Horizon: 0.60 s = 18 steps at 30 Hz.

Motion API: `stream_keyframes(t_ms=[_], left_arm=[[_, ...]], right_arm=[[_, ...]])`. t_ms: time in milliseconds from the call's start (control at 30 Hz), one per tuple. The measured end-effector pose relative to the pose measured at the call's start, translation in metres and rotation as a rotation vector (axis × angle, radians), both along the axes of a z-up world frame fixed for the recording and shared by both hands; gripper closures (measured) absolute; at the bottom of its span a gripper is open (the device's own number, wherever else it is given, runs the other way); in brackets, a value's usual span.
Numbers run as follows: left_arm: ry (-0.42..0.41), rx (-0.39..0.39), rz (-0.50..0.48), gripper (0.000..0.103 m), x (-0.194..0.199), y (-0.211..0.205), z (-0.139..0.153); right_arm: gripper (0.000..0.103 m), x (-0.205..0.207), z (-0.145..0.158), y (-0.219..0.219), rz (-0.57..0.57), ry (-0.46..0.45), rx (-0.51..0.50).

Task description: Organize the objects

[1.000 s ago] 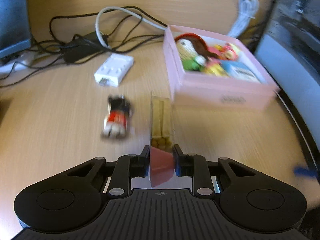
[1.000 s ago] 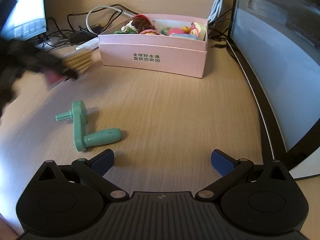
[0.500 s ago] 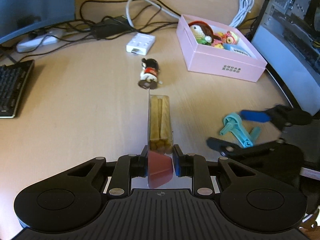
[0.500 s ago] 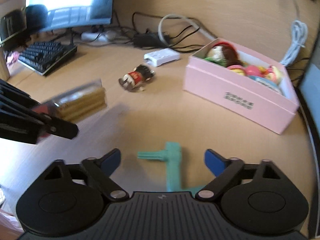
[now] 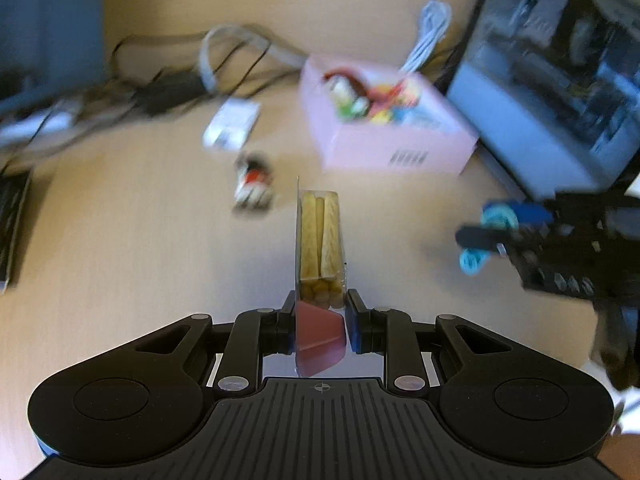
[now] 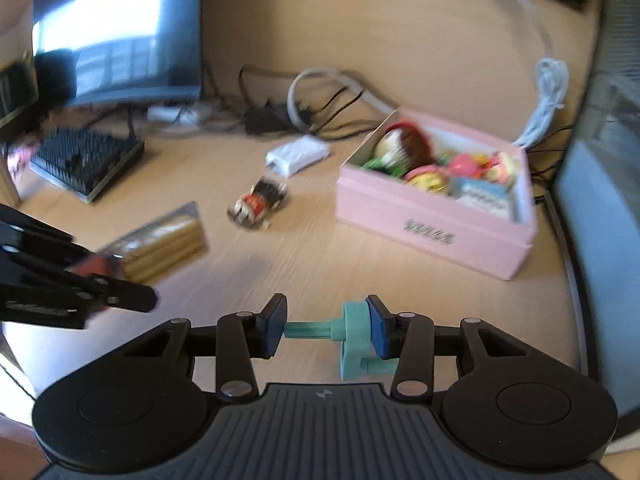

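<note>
Currently, findings as observed from beside the desk:

Left gripper (image 5: 320, 322): closed tight on the red end of the clear stick packet (image 5: 320, 240); the packet juts forward toward 12 o'clock, clear of the desk (image 5: 140, 260), gripped at its flat end so the sticks stay level for carrying.

Right gripper (image 6: 326, 330): jaws closing, with the teal crank handle (image 6: 354, 340) between them; the right pad sits against its round hub, the left pad at the tip of its stub. The handle appears lifted off the desk.

Pink box (image 6: 432, 232): stands open at 1 o'clock from the right gripper, near the dark monitor edge. It holds a brown-haired doll (image 6: 408, 144), several bright small toys and a blue-and-white card; too blurred to itemise further. Room remains, in my judgement, toward its near side.

Loose items: small toy figure (image 6: 258, 202) lies on the desk at 11 o'clock, white adapter (image 6: 298, 154) beyond it, both outside the box.

Assessment: both held items are likely bound for the box.
</note>
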<state>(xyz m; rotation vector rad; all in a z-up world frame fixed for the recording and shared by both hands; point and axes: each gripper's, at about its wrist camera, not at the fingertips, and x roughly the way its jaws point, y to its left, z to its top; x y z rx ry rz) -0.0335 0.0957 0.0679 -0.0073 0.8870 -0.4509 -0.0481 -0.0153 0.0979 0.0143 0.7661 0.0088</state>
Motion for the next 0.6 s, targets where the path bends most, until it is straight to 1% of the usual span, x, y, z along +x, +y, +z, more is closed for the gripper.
stream_keyframes(t_ms=[67, 167, 233, 300, 333, 400, 433, 467, 533, 600], left_arm=[[-0.052, -0.033, -0.026, 0.077, 0.017, -0.015, 0.016], [-0.148, -0.053, -0.066, 0.077, 0.049, -0.050, 0.040], [-0.218, -0.074, -0.067, 0.077, 0.073, -0.073, 0.051], [-0.280, -0.113, -0.030, 0.076, 0.097, -0.097, 0.058], [-0.319, -0.149, -0.011, 0.076, 0.110, -0.110, 0.059], [-0.374, -0.192, 0.000, 0.076, 0.129, -0.131, 0.050], [-0.381, -0.188, 0.003, 0.076, 0.141, -0.143, 0.041], [-0.368, -0.165, 0.004, 0.076, 0.152, -0.155, 0.029], [-0.332, -0.089, 0.005, 0.076, 0.171, -0.176, 0.002], [-0.281, -0.012, 0.011, 0.077, 0.183, -0.187, -0.016]], right_arm=[[0.061, -0.010, 0.014, -0.011, -0.033, -0.027, 0.023], [0.061, -0.022, 0.031, -0.024, -0.075, -0.069, 0.024], [0.061, -0.028, 0.037, -0.030, -0.089, -0.086, 0.019], [0.061, -0.033, 0.040, -0.037, -0.104, -0.096, 0.017], [0.061, -0.034, 0.039, -0.040, -0.109, -0.098, 0.017], [0.061, -0.036, 0.036, -0.044, -0.125, -0.098, 0.016], [0.061, -0.037, 0.034, -0.046, -0.134, -0.093, 0.018], [0.061, -0.038, 0.031, -0.048, -0.142, -0.088, 0.022], [0.061, -0.041, 0.027, -0.052, -0.155, -0.079, 0.025], [0.061, -0.045, 0.021, -0.055, -0.160, -0.070, 0.020]])
